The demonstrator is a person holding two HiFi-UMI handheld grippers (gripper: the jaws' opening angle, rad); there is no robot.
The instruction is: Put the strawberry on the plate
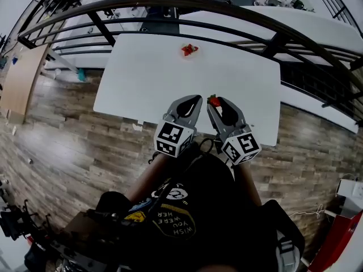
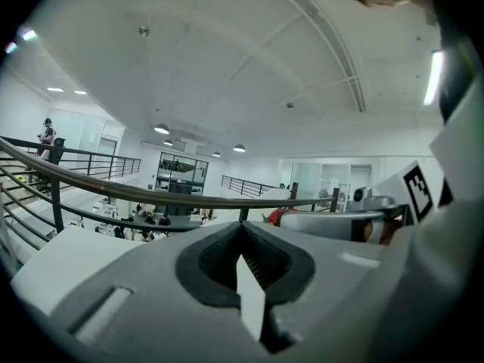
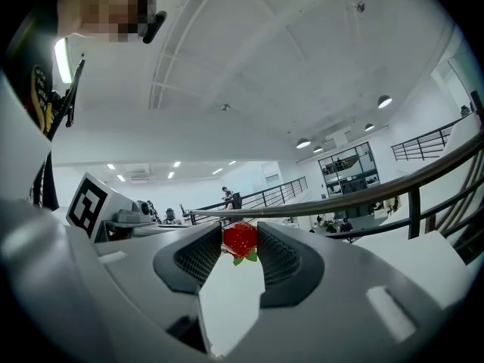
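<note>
**First speaker:** What are the right jaws doing?

**Second speaker:** The right gripper (image 3: 240, 242) has its jaws almost closed, pinching a strawberry (image 3: 240, 238) at their very tips. In the right gripper view the red body sits between the two ribbed pads. Its green leaves hang at 6 o'clock, so its long axis runs roughly up and down across the grip.

**First speaker:** And the left jaws?

**Second speaker:** The left gripper (image 2: 242, 229) has its jaws pressed fully together with nothing between them. It sits just beside the right gripper, at the right one's 9 o'clock.

**First speaker:** Where does the fruit need to go?

**Second speaker:** In the head view both grippers hover at the near edge of a white table (image 1: 142, 78). A small red item (image 1: 189, 50) lies near the far edge. It is at about 11 o'clock from the right jaws and well apart from them. No plate can be made out there, because that spot is too small to read. If the plate is at that spot, the right gripper would likely carry the fruit forward toward 11 o'clock and lower it.
</note>
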